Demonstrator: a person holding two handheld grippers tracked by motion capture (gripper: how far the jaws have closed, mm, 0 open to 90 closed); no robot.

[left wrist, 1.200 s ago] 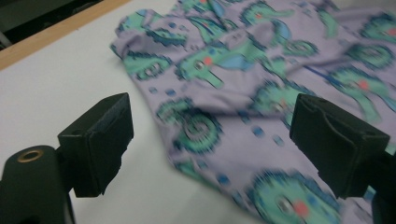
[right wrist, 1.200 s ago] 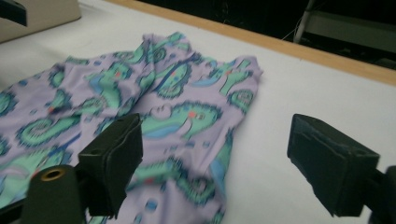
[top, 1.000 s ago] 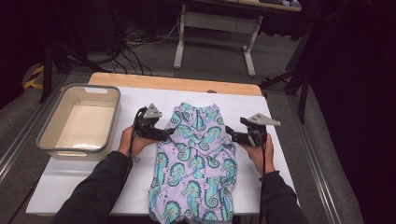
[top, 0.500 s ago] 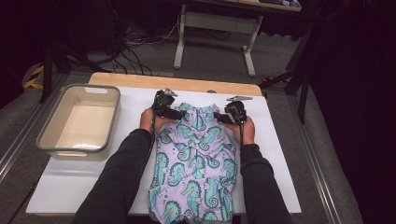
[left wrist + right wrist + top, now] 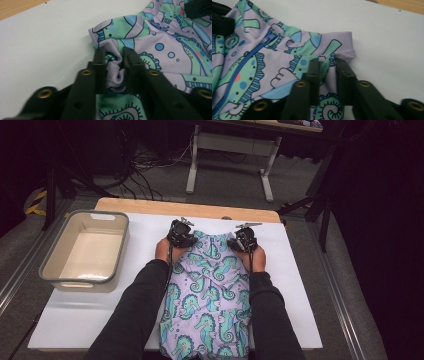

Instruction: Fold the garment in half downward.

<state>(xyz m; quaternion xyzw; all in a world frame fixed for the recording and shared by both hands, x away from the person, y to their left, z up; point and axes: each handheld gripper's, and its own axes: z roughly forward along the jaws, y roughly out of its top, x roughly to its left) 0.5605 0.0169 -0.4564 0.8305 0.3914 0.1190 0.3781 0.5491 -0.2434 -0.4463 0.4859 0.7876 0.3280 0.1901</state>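
A lilac garment (image 5: pixel 210 290) printed with teal seahorses lies flat on the white table (image 5: pixel 305 285), its blue zip (image 5: pixel 249 57) running down the middle. At the far left corner, my left gripper (image 5: pixel 181 234) has just been closing, and its jaws (image 5: pixel 113 51) now pinch a bunched fold of the garment (image 5: pixel 162 57). The right gripper (image 5: pixel 245 240) sits at the far right corner. Its jaws (image 5: pixel 327 61) have also just been closing and press on a fold of fabric (image 5: pixel 274 62) near the collar edge.
A grey-rimmed empty bin (image 5: pixel 50 265) stands on the table's left side. The table's wooden far edge (image 5: pixel 150 206) lies just beyond the grippers. Both of the person's forearms rest along the garment's sides. Table legs and cables are on the floor behind.
Both hands moved forward and inward from the garment's sides to its far corners. Both pairs of jaws closed onto folds of the fabric.
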